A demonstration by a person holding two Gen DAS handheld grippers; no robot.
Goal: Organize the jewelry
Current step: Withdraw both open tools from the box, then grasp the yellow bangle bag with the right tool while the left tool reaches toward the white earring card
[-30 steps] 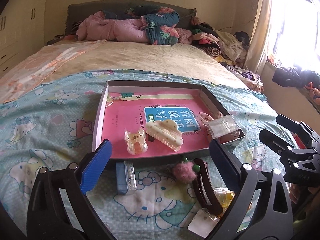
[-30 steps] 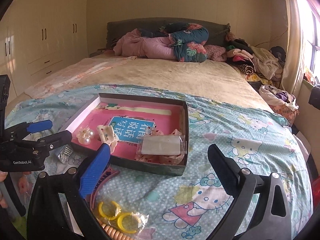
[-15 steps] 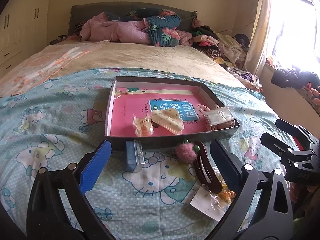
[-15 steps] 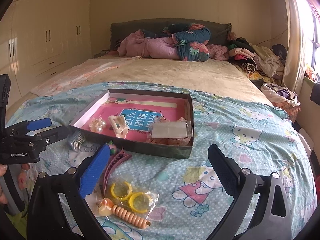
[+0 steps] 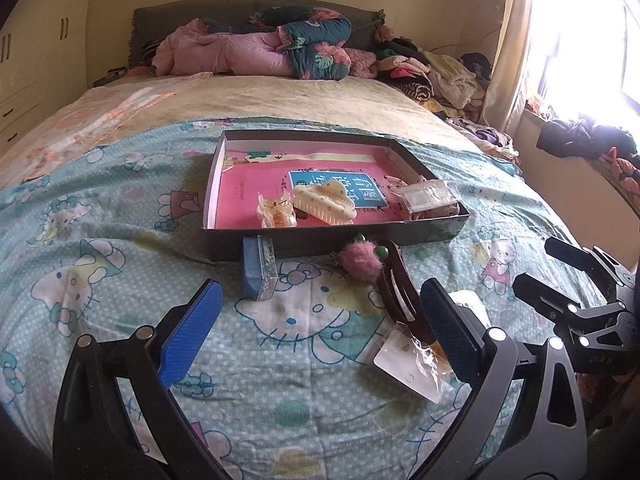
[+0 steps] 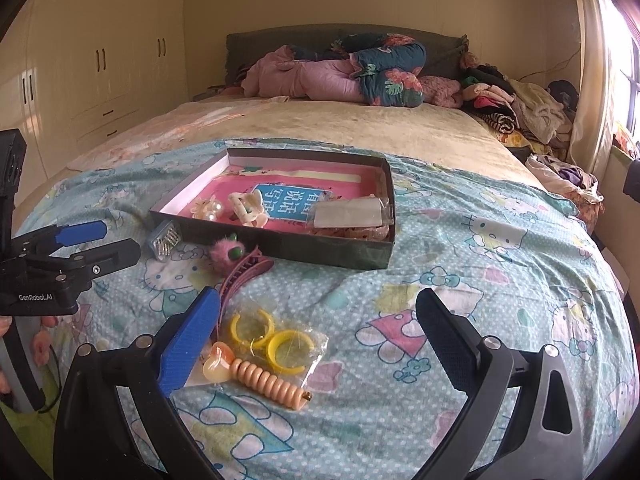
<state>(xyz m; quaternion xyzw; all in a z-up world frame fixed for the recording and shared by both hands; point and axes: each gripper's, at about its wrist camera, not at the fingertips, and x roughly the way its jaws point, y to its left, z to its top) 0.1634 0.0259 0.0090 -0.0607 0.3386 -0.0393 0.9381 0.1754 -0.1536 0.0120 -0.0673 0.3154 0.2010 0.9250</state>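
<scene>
Two tools hovered over the bed, both with fingers spread wide apart and gripping nothing. Farthest left, the left tool (image 5: 316,328) hung above the cartoon-cat blanket (image 5: 100,240). Just ahead of it a small blue box (image 5: 258,268) of tiny trinkets lay against the near wall of the shallow dark tray (image 5: 320,244). Inside the tray, on a pink booklet (image 5: 240,188), sat a wrapped orange clip (image 5: 276,212), then a cream claw clip (image 5: 324,200), then a clear packet (image 5: 428,196) in the right corner. Outside the tray, right of the blue box, a pink pom-pom tie (image 5: 362,264) touched a long brown hair clip (image 5: 402,296), whose near end rested on a white card (image 5: 404,364). Farther right, the right tool (image 6: 320,340) hovered beside a clear bag of yellow rings (image 6: 272,338) and a peach beaded piece (image 6: 268,382).
</scene>
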